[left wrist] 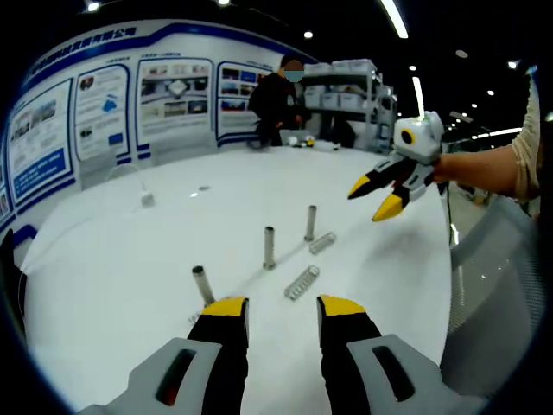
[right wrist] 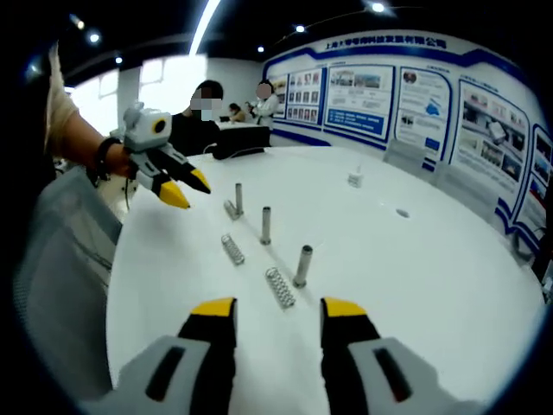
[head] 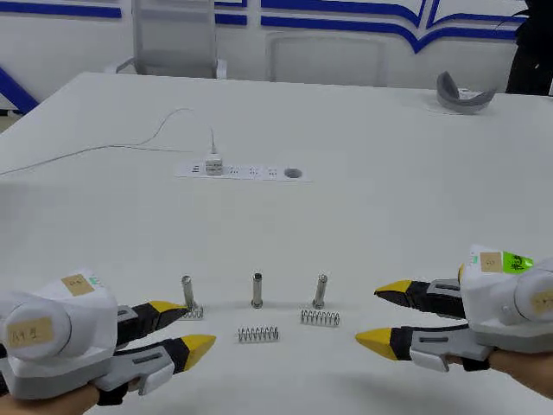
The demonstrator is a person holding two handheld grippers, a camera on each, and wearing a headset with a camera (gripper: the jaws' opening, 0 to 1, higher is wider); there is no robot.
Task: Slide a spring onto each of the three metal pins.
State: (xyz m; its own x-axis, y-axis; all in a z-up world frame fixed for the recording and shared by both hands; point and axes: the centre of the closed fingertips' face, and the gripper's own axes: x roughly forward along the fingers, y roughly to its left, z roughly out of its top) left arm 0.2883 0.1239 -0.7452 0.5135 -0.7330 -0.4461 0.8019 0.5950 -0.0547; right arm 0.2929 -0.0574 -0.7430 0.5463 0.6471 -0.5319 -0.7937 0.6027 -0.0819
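Three upright metal pins in a row, three springs flat beside them.

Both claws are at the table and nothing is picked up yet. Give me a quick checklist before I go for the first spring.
1. Pins upright and bare: ok. The left pin, middle pin and right pin all stand, with no spring on any.
2. Springs ready: ok. The left spring, middle spring and right spring lie flat on the table in front of the pins.
3. Open, empty left claw: ok.
4. Open, empty right claw: ok.
5. Gap between left spring and left pin: cannot tell; they lie very close.
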